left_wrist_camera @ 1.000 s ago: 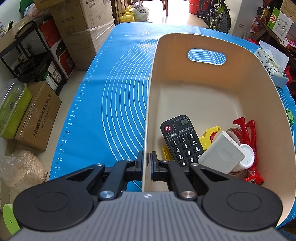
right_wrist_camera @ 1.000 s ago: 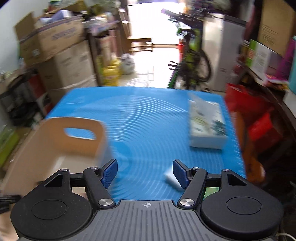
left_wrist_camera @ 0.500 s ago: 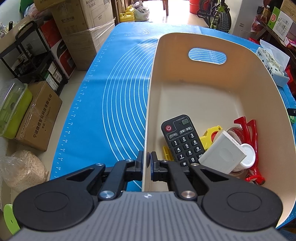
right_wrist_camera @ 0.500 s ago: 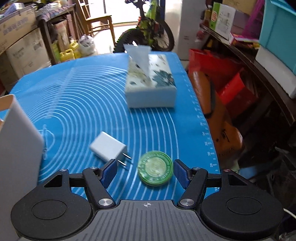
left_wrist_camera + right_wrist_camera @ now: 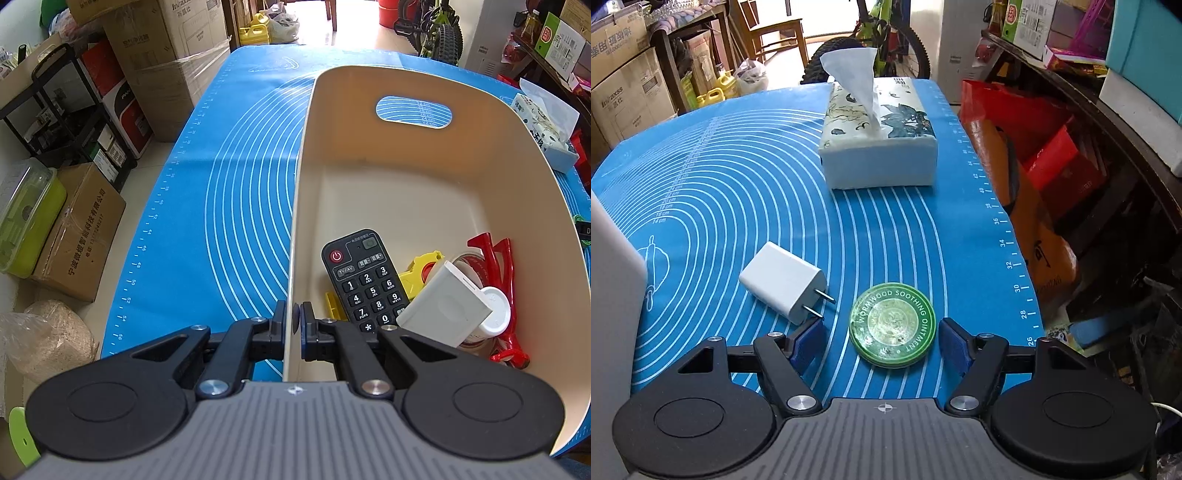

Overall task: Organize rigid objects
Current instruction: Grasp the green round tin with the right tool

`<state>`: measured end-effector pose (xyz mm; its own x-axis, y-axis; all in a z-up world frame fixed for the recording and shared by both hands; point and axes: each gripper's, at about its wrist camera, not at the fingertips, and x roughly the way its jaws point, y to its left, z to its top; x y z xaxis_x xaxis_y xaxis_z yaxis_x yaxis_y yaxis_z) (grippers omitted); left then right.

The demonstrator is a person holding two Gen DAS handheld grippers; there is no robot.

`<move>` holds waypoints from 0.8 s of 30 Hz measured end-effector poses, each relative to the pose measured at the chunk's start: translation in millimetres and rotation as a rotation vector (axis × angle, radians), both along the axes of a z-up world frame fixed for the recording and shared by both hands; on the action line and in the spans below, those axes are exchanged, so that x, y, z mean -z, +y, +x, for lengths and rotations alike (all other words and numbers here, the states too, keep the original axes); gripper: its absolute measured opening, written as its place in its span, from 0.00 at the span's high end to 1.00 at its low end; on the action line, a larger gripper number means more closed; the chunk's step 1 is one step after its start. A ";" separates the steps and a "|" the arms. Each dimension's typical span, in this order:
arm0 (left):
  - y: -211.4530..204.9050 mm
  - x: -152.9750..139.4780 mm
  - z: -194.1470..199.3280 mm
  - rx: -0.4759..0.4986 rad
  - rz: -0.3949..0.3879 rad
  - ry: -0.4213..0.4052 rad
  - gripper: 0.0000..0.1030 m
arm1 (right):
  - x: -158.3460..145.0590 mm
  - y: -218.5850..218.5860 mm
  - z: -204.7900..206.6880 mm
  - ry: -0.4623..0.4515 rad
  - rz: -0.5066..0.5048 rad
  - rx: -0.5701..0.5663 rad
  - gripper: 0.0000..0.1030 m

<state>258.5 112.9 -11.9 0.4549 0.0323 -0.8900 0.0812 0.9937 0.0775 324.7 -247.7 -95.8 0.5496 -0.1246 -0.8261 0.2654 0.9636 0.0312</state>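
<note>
Clamping the near wall of the cream bin (image 5: 417,177), the left gripper (image 5: 293,325) has its jaws pressed together on the thin rim, one finger outside and one inside. Within the bin, bunched toward its near right corner, lie a black remote control (image 5: 364,280), a white square box (image 5: 445,310) leaning over a white-capped container (image 5: 493,312), a yellow piece (image 5: 421,267) and a red plastic piece (image 5: 502,266). The bin stands on the blue mat (image 5: 236,192), toward the mat's near edge.

The right gripper (image 5: 882,345) is spread wide, its blue pads on either side of the round green ointment tin (image 5: 892,325) without touching it; the tin lies flat near the mat's right edge. A white plug adapter (image 5: 783,282) lies just left of the tin, prongs pointing toward it. A tissue pack (image 5: 879,136) sits near the far right corner.
</note>
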 end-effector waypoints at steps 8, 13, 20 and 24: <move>0.8 -0.5 -0.2 0.001 0.002 0.000 0.92 | -0.8 8.3 -6.7 -0.042 -0.031 -0.010 0.44; 0.5 -0.6 -0.3 0.001 0.003 -0.001 0.92 | -1.4 11.4 -10.6 -0.049 -0.049 -0.007 0.47; 0.4 -0.5 -0.1 0.001 0.003 0.000 0.92 | -3.2 13.3 -20.8 -0.074 -0.082 0.014 0.48; 0.4 -0.3 -0.1 0.001 0.003 0.000 0.92 | -6.3 16.8 -26.3 -0.088 -0.104 0.002 0.48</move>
<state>258.4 113.4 -11.6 0.4551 0.0346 -0.8898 0.0818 0.9934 0.0805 298.4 -230.8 -89.5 0.6188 -0.2089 -0.7573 0.2685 0.9622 -0.0460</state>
